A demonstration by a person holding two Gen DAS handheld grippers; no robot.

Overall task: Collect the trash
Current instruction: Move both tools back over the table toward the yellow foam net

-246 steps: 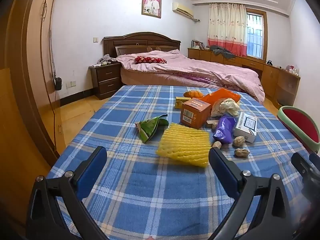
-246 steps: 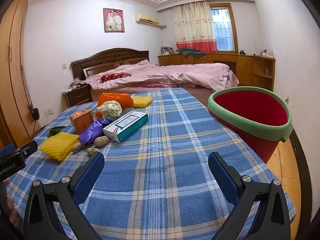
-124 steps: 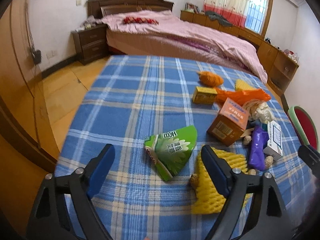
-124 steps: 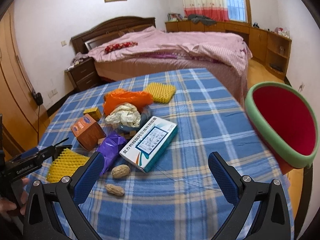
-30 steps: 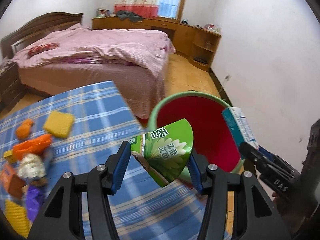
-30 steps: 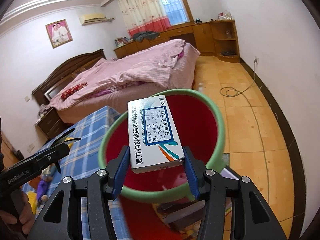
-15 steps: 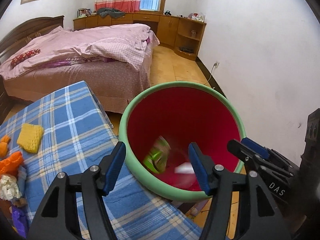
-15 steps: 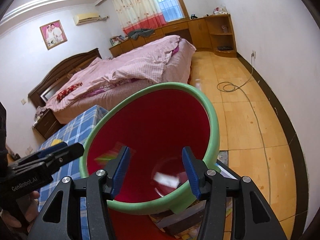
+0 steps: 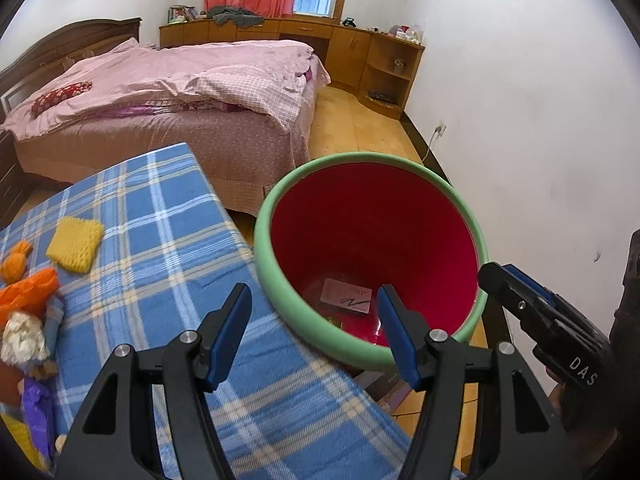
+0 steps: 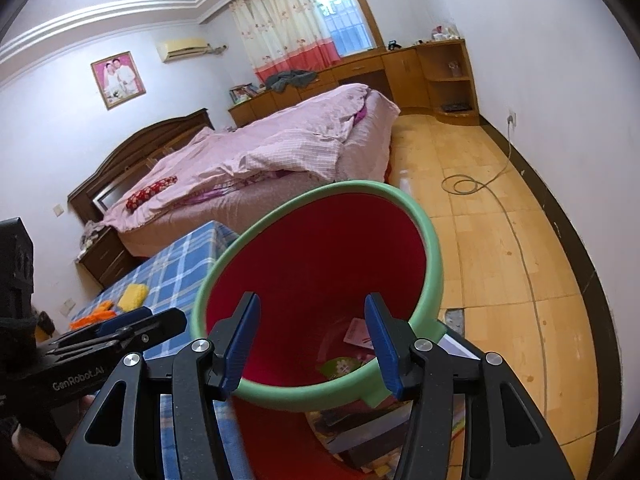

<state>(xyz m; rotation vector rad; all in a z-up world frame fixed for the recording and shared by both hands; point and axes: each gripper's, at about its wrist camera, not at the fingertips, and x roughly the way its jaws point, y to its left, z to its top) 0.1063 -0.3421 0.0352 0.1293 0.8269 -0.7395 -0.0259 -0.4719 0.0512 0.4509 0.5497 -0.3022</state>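
A red bin with a green rim [image 9: 264,264] stands off the table's right edge. On its bottom lie a medicine box [image 9: 346,296] and a green snack wrapper [image 10: 340,368]. My left gripper [image 9: 312,300] hangs open above the bin's near rim, nothing between its fingers. My right gripper [image 10: 312,308] is also open and empty over the bin [image 10: 434,248]. On the blue plaid table [image 9: 160,240] remain a yellow foam net [image 9: 74,244], an orange bag [image 9: 28,292], a white crumpled tissue [image 9: 22,340] and a purple wrapper [image 9: 36,412].
A bed with pink bedding [image 9: 180,92] stands beyond the table. Wooden cabinets [image 9: 376,64] line the far wall. A cable [image 10: 460,184] lies coiled on the wooden floor to the right. Papers and boxes [image 10: 360,428] sit beneath the bin.
A second ago the left gripper held the green wrapper and the right held the medicine box above the bin. Both were let go and now lie inside it.
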